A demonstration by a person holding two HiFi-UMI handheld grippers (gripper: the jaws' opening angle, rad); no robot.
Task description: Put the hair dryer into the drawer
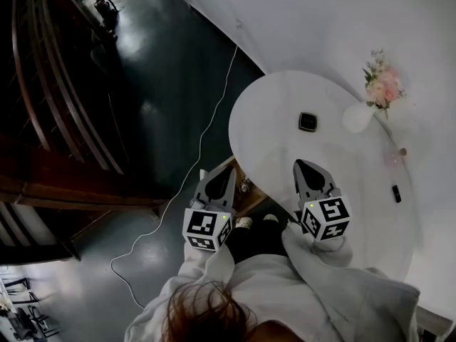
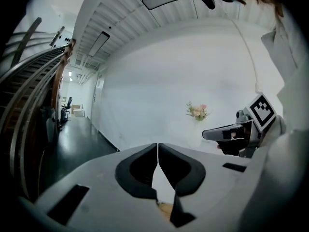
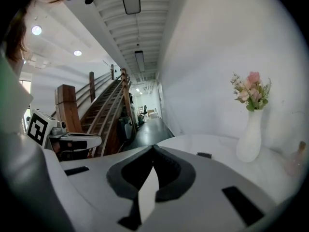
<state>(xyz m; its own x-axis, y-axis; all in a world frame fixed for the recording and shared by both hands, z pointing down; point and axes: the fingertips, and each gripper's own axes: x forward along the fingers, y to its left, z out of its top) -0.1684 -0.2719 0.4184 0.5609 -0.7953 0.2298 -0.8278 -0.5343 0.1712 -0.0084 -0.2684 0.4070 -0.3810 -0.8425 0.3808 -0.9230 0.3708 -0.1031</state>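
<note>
No hair dryer or drawer shows in any view. In the head view my left gripper [image 1: 226,168] is held level beside the near left edge of the round white table [image 1: 285,98]. Its jaws are shut with nothing between them, tips touching [image 2: 158,144]. My right gripper [image 1: 299,164] hovers over the table's near part, also shut and empty [image 3: 153,147]. Each gripper sees the other from the side: the right gripper [image 2: 227,133] and the left gripper [image 3: 72,140].
A white vase [image 1: 358,117] of pink flowers [image 1: 383,84] stands at the table's far right. A small black square object [image 1: 308,122] lies mid-table and a small dark item [image 1: 396,193] at the right. A brown wooden piece [image 1: 246,191] sits below the table edge. A white cable [image 1: 206,127] crosses the dark floor; a wooden staircase [image 1: 57,84] rises at left.
</note>
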